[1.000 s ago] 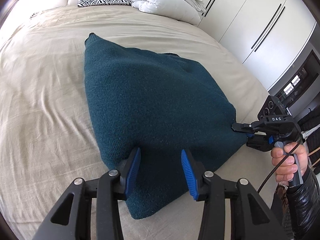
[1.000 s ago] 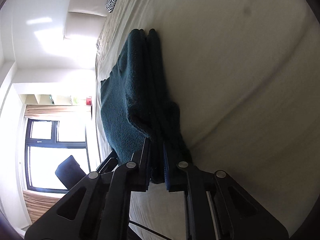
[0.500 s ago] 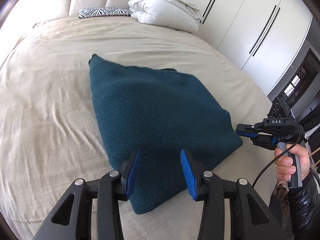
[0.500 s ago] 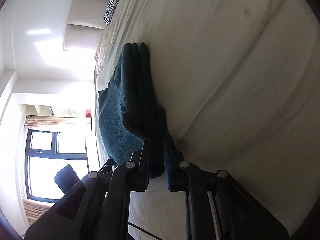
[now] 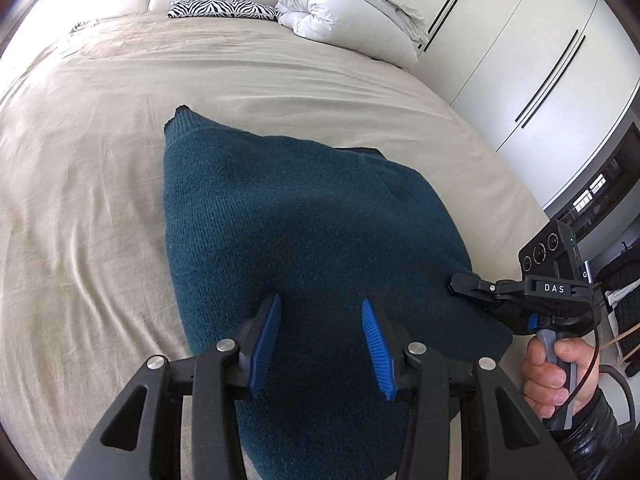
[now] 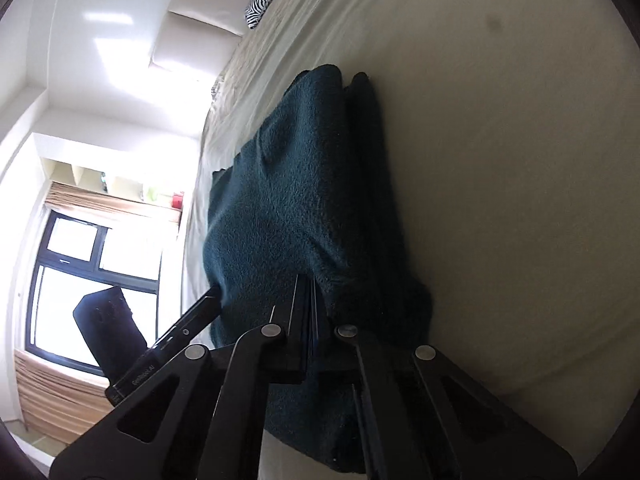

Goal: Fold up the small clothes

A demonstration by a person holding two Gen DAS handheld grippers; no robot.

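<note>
Since a moment ago, both grippers have drawn back and then closed in again on the folded teal sweater [image 5: 304,232], which lies in the middle of a wide beige bed [image 5: 80,208]. A white duvet [image 5: 352,16] and a zebra-print pillow [image 5: 222,8] sit at the far end. The fold looks nearly done; the step in hand seems to be squaring up the near right corner. The next move probably calls for a gentle tug or release. The left gripper [image 5: 318,332] hovers over the near edge, its blue jaws partly apart, holding nothing. The right gripper [image 6: 310,300] is clamped together at the sweater's corner; whether cloth is pinched cannot be told.
</note>
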